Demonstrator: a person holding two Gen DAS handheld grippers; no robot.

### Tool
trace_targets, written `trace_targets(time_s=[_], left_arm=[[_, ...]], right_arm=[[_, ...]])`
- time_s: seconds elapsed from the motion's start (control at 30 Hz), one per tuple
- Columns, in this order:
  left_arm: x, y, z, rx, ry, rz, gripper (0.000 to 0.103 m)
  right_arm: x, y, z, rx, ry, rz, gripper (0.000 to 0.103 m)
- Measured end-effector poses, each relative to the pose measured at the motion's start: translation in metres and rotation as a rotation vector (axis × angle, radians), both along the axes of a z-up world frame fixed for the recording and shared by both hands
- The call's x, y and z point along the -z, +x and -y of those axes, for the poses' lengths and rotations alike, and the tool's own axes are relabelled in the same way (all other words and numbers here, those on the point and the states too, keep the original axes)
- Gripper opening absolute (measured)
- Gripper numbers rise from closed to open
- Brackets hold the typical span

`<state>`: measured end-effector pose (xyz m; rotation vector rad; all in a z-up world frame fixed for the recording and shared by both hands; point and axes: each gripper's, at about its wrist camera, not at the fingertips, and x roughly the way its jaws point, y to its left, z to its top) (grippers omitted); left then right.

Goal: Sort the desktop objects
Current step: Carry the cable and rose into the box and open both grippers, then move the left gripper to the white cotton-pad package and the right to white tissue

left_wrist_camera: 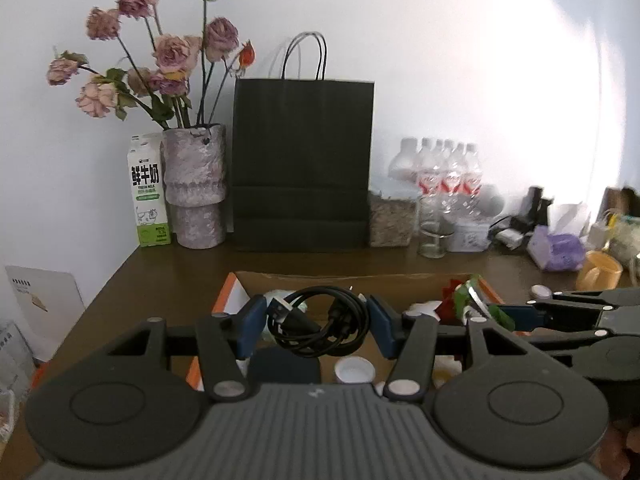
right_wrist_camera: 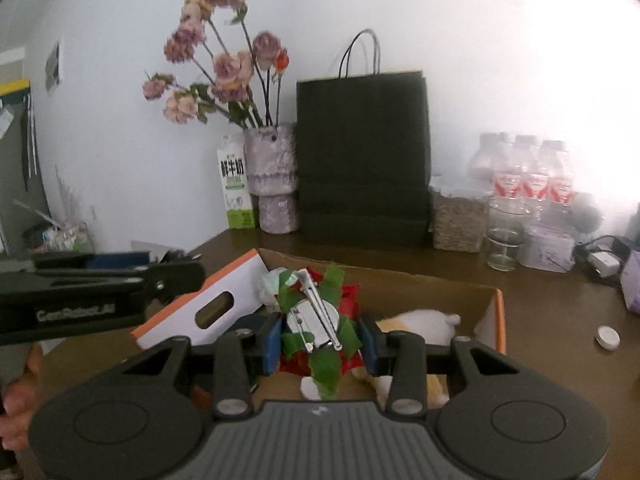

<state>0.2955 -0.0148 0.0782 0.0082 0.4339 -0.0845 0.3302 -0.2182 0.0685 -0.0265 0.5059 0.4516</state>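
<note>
My left gripper (left_wrist_camera: 316,326) is shut on a coiled black cable (left_wrist_camera: 320,322) and holds it over the open cardboard box (left_wrist_camera: 352,278) with orange flaps. My right gripper (right_wrist_camera: 320,340) is shut on a red and green flower hair clip (right_wrist_camera: 320,320) with a silver metal clasp, also over the box (right_wrist_camera: 420,280). The clip shows in the left wrist view (left_wrist_camera: 468,300) too. In the box lie a white bottle cap (left_wrist_camera: 354,370), a plush toy (right_wrist_camera: 424,320) and other small items. The left gripper appears at the left of the right wrist view (right_wrist_camera: 172,276).
At the back of the brown desk (left_wrist_camera: 180,264) stand a milk carton (left_wrist_camera: 149,192), a vase of dried roses (left_wrist_camera: 196,188), a black paper bag (left_wrist_camera: 302,164), a grain jar (left_wrist_camera: 390,216), a glass (left_wrist_camera: 434,236) and water bottles (left_wrist_camera: 444,168). A white cap (right_wrist_camera: 608,337) lies right of the box.
</note>
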Motion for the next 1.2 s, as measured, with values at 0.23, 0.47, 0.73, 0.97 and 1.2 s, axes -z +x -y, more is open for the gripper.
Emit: trace_targets(time_s=[0.23,0.47,0.73,0.97,1.2], left_arm=[[0.010,0.056,-0.002,-0.026,0.062,-0.119,0.056],[0.028,0.104,-0.009,-0.061,0.081,-0.236,0.056],[0.052,0.134,-0.015,-0.080,0.079,-0.328,0.056],[0.062,0.141,-0.013,-0.087,0.081,-0.366,0.057],[0.053,0.131,-0.014,-0.089,0.061,-0.321,0.088]], right_arm=[[0.008,0.062,-0.024,-0.013,-0.085,-0.115,0.038],[0.031,0.113,-0.039,-0.018,-0.141,-0.239,0.038],[0.052,0.137,-0.057,-0.027,-0.205,-0.306,0.038],[0.059,0.142,-0.067,-0.019,-0.223,-0.329,0.043],[0.050,0.130,-0.067,-0.021,-0.234,-0.294,0.078]])
